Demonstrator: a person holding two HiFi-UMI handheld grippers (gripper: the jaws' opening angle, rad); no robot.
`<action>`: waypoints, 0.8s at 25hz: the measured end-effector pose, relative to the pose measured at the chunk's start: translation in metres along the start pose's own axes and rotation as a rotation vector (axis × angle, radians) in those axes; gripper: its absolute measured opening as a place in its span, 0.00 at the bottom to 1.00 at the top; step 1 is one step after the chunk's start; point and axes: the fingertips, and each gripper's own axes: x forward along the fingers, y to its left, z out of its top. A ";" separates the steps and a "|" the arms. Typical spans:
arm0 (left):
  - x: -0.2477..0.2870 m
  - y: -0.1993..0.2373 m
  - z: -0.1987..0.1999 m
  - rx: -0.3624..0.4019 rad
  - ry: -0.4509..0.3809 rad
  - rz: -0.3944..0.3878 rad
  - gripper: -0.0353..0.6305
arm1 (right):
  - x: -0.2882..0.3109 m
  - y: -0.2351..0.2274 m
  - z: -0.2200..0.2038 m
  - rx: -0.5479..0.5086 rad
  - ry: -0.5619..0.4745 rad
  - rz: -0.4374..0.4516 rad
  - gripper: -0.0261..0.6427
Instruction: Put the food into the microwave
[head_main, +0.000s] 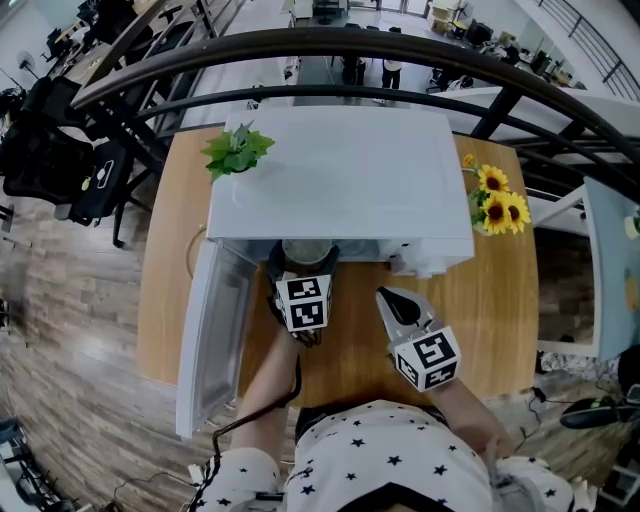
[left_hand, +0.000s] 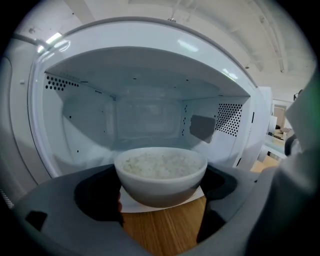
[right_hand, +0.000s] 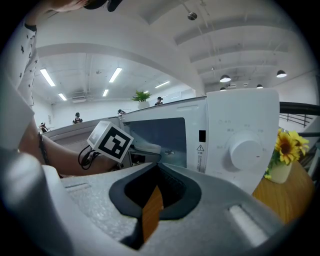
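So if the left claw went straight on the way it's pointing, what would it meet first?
The left claw, shut on the bowl of rice, points into the open microwave. The cavity looks free, so it would probably meet the back wall first, though depth is unclear.

- Left gripper (head_main: 302, 272): extended forward, marker cube on top. Jaws set on either side of a bowl of rice (left_hand: 161, 175), which sits between the fingers, its rim above them.
- Right gripper (head_main: 392, 302): angled inward towards the left one. Jaws nearly together, only a thin slit between the fingers, nothing in it.
- Left forearm (head_main: 268, 385): bare, reaching straight ahead.
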 end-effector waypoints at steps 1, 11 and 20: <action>0.002 0.000 0.000 0.003 0.004 0.000 0.76 | 0.000 0.000 0.000 0.000 0.001 0.000 0.05; 0.018 0.002 -0.010 0.013 0.045 -0.001 0.76 | 0.002 -0.004 0.001 -0.007 0.008 -0.004 0.05; 0.026 0.003 -0.007 0.019 0.049 -0.002 0.76 | 0.003 -0.004 0.001 -0.006 0.007 -0.005 0.05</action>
